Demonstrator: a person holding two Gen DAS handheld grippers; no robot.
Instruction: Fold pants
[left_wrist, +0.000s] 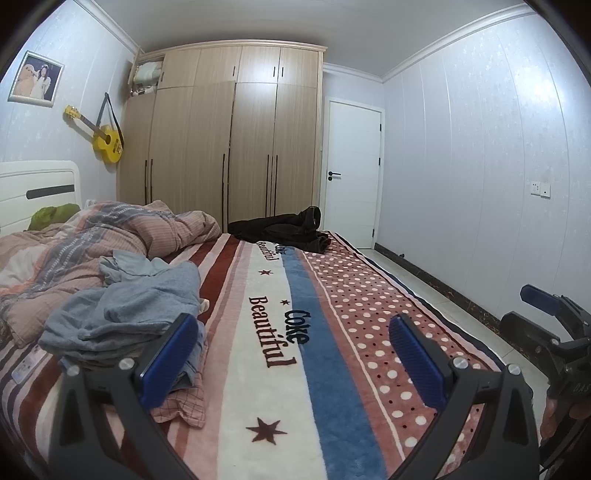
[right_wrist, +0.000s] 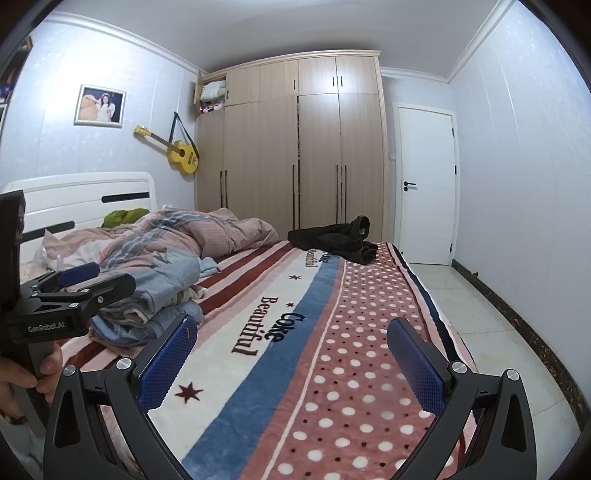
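Far left, white headboard (right_wrist: 79, 197) with a green cloth (right_wrist: 120, 217) bunched against it. On the wall above, a framed photo (right_wrist: 99, 106) and a yellow guitar (right_wrist: 177, 150) hung neck-up toward the left. Pink-grey striped quilt (left_wrist: 92, 236) crumpled over the head half of the bed.

Just in front of the quilt, a loose pile of light blue-grey clothes (left_wrist: 133, 306) on the striped blanket (left_wrist: 258, 369); pink checked fabric (left_wrist: 184, 402) pokes out under its near edge. Left tongs (left_wrist: 295, 358) spread wide, nothing between the blue pads; the left pad (left_wrist: 170, 358) sits in front of the pile's near edge, contact cannot be told. The tool hangs above the white band of the blanket with the "Coke Beautiful" lettering.

Wardrobe (left_wrist: 229, 133) at the back: tall doors closed, one upper-left compartment (left_wrist: 147, 75) open, folded pale bedding stacked inside with some patterned items below it.

Black pants (left_wrist: 288, 229) lie at the bed's far edge in front of the wardrobe, bunched and unfolded. Long axis runs roughly left-right across the bed; one end rises in a hump at the right. Which end is the waist cannot be told. Well apart from both tools.

Right tongs (right_wrist: 293, 365) also spread, empty, over the blue band and the polka-dot part of the blanket. A hand (right_wrist: 22, 373) grips the left tool's handle at the right-wrist view's left edge.

Far right, closed white door (right_wrist: 426, 184), tiled floor (right_wrist: 491, 332) beside the bed.
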